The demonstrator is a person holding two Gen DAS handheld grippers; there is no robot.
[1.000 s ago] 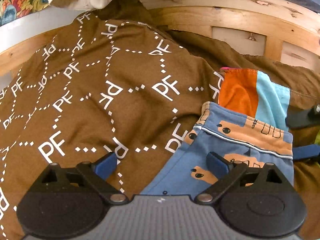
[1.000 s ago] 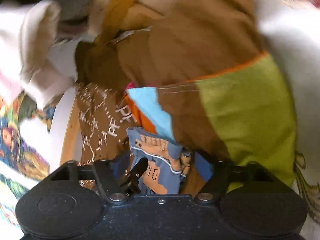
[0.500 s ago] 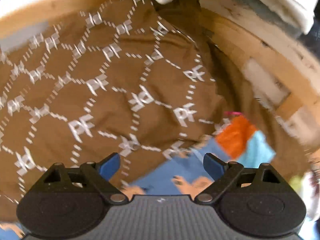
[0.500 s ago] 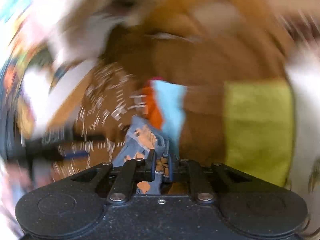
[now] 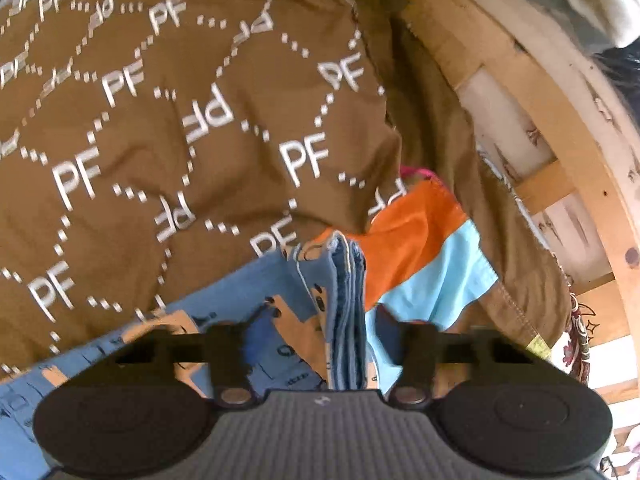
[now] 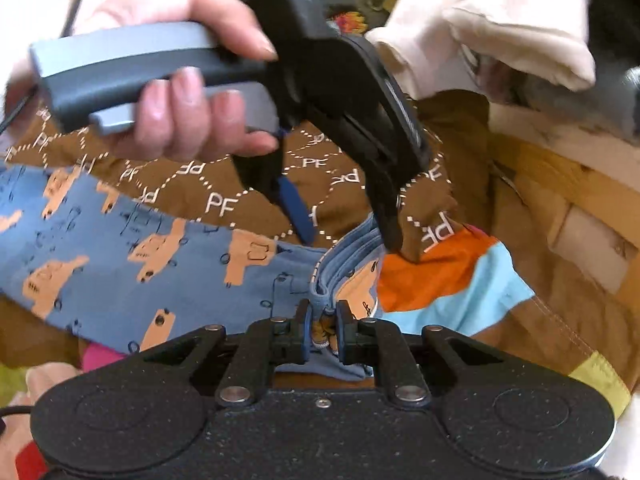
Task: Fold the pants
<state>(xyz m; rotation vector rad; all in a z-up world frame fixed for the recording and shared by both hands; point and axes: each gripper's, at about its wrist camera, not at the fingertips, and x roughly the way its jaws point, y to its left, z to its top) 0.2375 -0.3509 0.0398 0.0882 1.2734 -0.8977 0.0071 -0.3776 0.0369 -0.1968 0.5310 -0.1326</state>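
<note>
The blue pants (image 6: 120, 248) with orange hand prints lie across a brown cloth. My right gripper (image 6: 324, 322) is shut on their bunched waistband edge. That edge (image 5: 346, 280) stands upright as a thick stack of folds between the fingers of my left gripper (image 5: 316, 336). Its jaws are closing and the pads stand a little off the fabric on both sides. In the right wrist view the left gripper (image 6: 346, 232) points down astride the waistband, held by a hand (image 6: 180, 112).
A brown cloth with white "PF" print (image 5: 160, 120) lies under the pants. An orange and light blue cloth (image 5: 420, 240) sits just right of the waistband. A curved wooden frame (image 5: 540, 140) runs behind. A cream garment (image 6: 500, 20) hangs at the upper right.
My right gripper closed on the waistband and rolled, bringing the hand and left gripper into its view. The left jaws narrowed around the bunched waistband, and that view turned and rose.
</note>
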